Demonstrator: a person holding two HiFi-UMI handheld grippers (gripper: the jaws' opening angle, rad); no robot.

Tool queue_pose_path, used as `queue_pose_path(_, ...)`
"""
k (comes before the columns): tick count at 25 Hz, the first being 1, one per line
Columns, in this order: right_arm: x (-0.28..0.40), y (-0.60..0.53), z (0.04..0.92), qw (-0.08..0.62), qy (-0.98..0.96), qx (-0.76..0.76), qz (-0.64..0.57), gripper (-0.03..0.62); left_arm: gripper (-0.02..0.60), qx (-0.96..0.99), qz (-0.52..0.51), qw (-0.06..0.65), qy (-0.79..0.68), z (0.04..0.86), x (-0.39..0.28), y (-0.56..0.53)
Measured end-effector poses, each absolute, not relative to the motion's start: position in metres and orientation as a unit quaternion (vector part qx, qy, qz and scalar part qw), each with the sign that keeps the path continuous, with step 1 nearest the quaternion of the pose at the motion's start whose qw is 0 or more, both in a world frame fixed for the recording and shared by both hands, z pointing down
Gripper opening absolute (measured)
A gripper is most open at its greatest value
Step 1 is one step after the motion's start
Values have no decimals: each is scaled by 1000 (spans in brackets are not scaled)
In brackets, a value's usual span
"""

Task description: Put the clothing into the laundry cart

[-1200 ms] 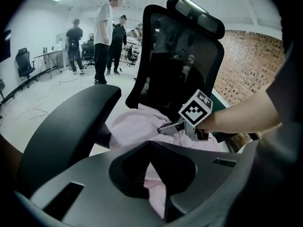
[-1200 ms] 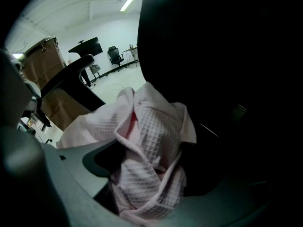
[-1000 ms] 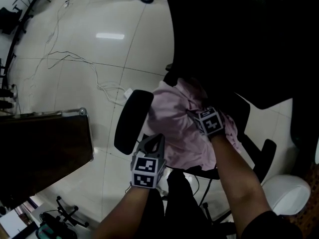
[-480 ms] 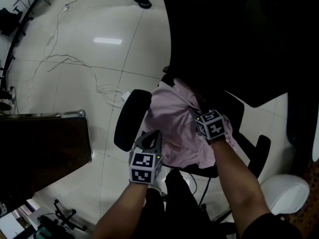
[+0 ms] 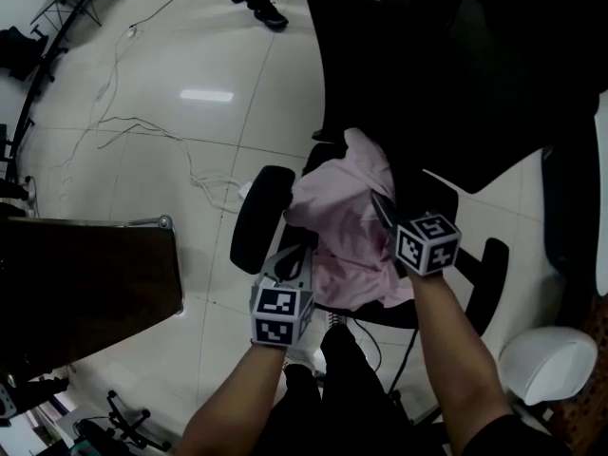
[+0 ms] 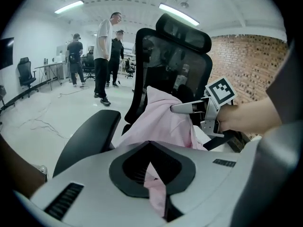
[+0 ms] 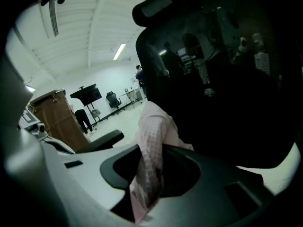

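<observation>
Shirt: pink shirt [image 5: 340, 231] bunched on the seat of the office chair [image 5: 456, 74], betw. the armrests, its top pulled up toward the backrest.
L gripper [image 5: 296, 257]: jaws pinched on a fold at the shirt's near edge; cloth hangs down through the gap.
R gripper [image 5: 382, 207]: jaws have just been closing and now nip a bunched fold high on the shirt.
Cart: not clearly in view. The brown box [image 5: 90, 283] w/ metal corners at left may be it; can't tell.
Risk, snag: loose cloth lies beside the left armrest [image 5: 258, 218]; a sideways pull could hook it there.
Risk, slip: both grips are thin folds, so a jerk prob. frees one end.
Risk, drag: the low hem could trail over the cables [image 5: 142, 126] on the floor.
</observation>
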State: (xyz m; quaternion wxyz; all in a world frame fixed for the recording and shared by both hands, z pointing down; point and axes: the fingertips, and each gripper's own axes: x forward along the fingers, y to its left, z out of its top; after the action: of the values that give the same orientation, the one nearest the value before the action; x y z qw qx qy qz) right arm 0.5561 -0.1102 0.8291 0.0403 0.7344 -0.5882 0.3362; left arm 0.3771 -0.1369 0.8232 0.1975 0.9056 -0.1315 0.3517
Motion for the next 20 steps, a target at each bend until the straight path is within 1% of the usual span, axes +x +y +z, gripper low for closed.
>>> queue_pose_path(3, 548, -100, 791, 8, -585, 746, 319, 118, -2, 911, 339, 191, -137, 806, 366, -135)
queue_pose_path(6, 546, -90, 751, -47, -581, 758, 292, 117, -2, 918, 326, 176, -140, 788, 356, -139)
queue_pose_path(9, 540, -84, 691, -94, -587, 763, 255, 115, -2, 928, 306, 161, -142, 754, 343, -144)
queue_pose_path(14, 506, -79, 597, -98, -607, 761, 207, 115, -2, 945, 258, 133, -150, 682, 311, -154)
queue_pose_path(18, 483, -81, 540, -91, -615, 762, 181, 115, -2, 948, 232, 134, -170, 638, 281, -165)
queue_pose_path(20, 472, -83, 511, -92, -620, 761, 168, 114, -2, 951, 220, 124, -179, 612, 267, -171)
